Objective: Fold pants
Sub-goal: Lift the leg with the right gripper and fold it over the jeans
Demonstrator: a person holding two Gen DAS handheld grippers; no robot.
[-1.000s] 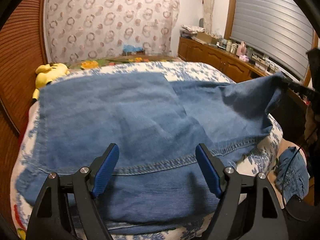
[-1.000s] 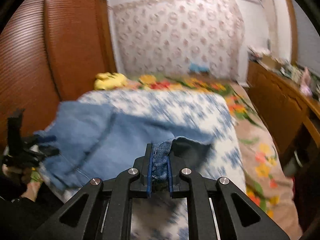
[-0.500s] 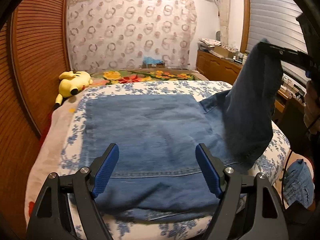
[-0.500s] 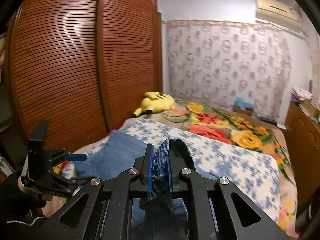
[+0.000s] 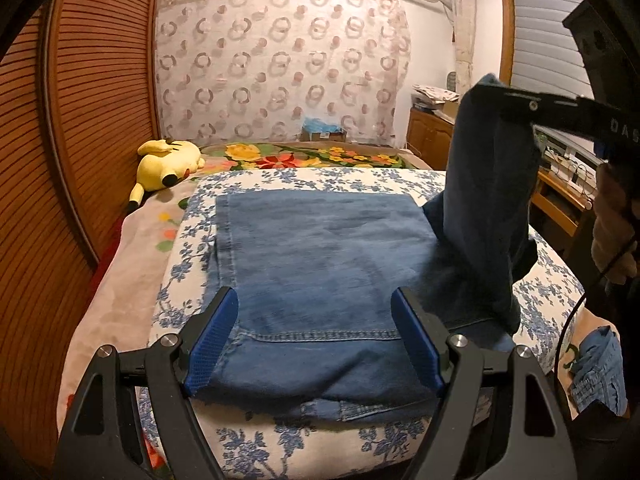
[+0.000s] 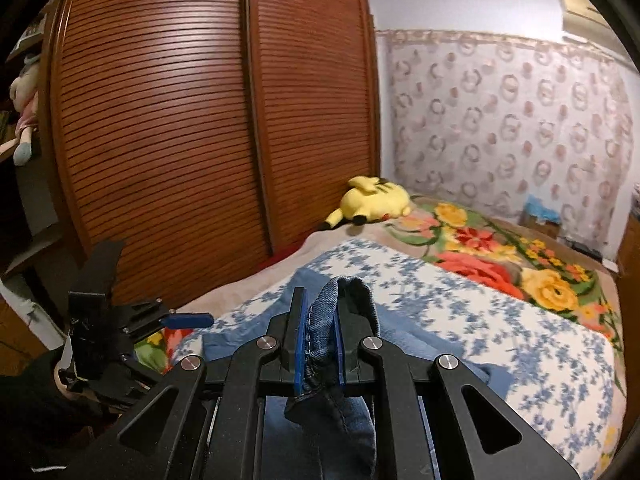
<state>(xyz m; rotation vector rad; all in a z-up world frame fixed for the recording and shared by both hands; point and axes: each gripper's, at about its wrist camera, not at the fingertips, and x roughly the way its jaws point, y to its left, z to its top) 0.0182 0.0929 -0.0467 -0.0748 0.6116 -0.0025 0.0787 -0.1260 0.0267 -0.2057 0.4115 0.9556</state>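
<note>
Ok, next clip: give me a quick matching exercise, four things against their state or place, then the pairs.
Things:
1. left hand-held gripper
2. right hand-held gripper
3. yellow plush toy
4. jeans

States:
A. clamped on a lifted denim edge
B. partly flat on the floral blanket
C. open, holding nothing
D. lying beside the wooden slatted doors

Pairs: 1-C, 2-A, 3-D, 4-B
</note>
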